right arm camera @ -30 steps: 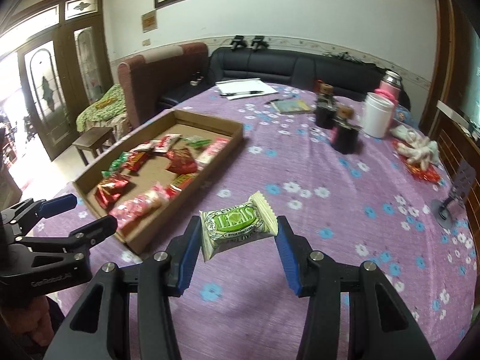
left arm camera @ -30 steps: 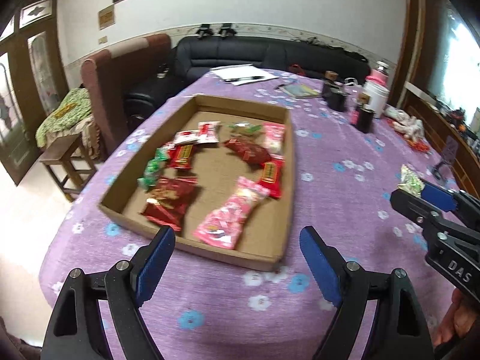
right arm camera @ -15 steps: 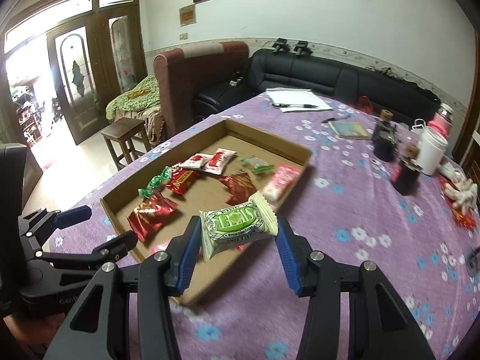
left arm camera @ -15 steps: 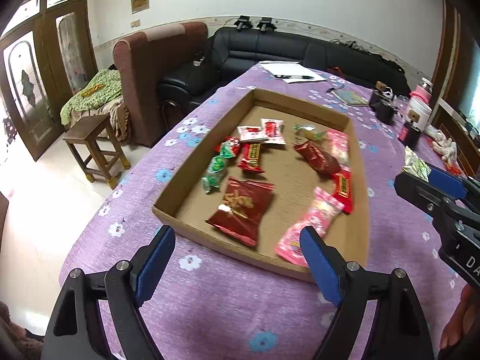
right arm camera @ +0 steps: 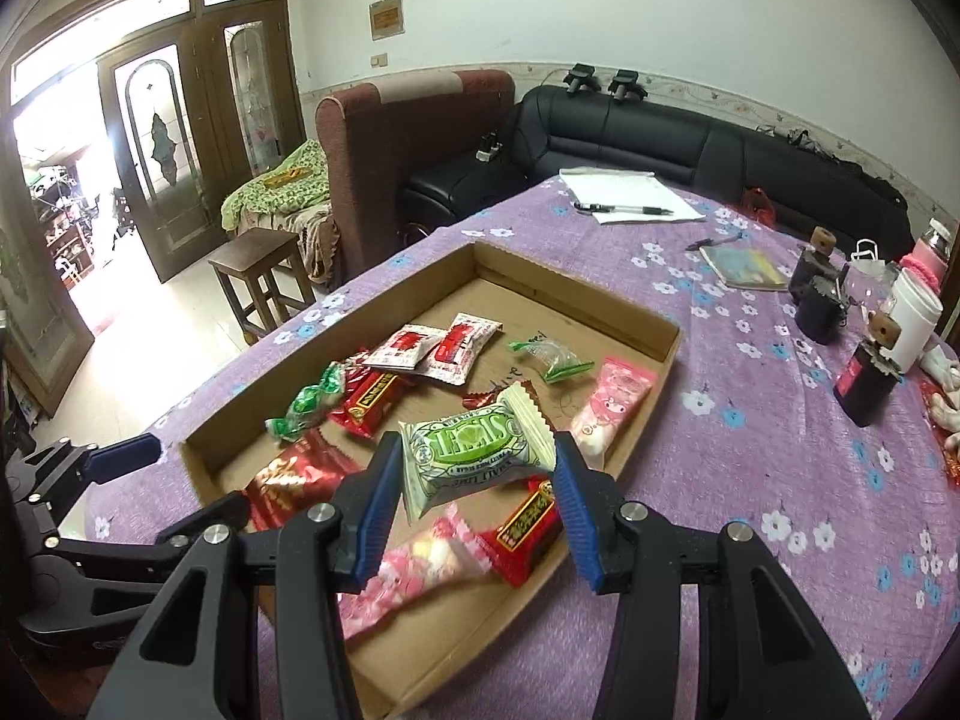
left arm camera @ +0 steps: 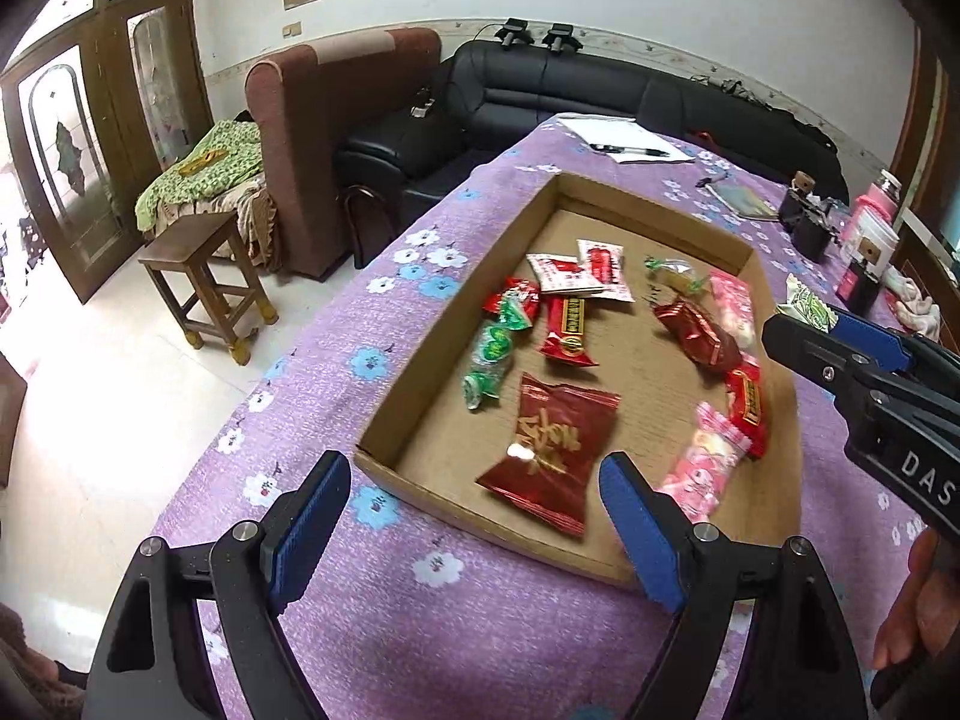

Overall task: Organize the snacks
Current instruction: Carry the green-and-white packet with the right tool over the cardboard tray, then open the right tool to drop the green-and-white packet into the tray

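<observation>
A shallow cardboard tray [left arm camera: 414,372] [right arm camera: 624,300] lies on the purple flowered tablecloth and holds several wrapped snacks: a big red packet [left arm camera: 552,456], green candies [left arm camera: 489,354], pink packs [right arm camera: 612,402] and small red bars [right arm camera: 522,528]. My right gripper [right arm camera: 474,468] is shut on a green and white snack pack [right arm camera: 474,450], held in the air above the tray's near right part. In the left wrist view that gripper [left arm camera: 810,324] comes in from the right with the pack [left arm camera: 807,306] at its tip. My left gripper [left arm camera: 474,516] stands open over the tray's near edge, nothing between its fingers.
Papers with a pen [right arm camera: 624,204], a booklet [right arm camera: 747,267], dark bottles [right arm camera: 816,294], a white cup [right arm camera: 909,324] and a pink flask sit at the table's far right. A wooden stool [left arm camera: 204,276], a brown armchair and a black sofa [right arm camera: 660,132] stand beyond the table's left and far edges.
Both grippers have swung left: the tray has shifted from the left of each view toward the centre. The green pack now hangs over the tray instead of the bare cloth. Neither jaw opening has altered.
</observation>
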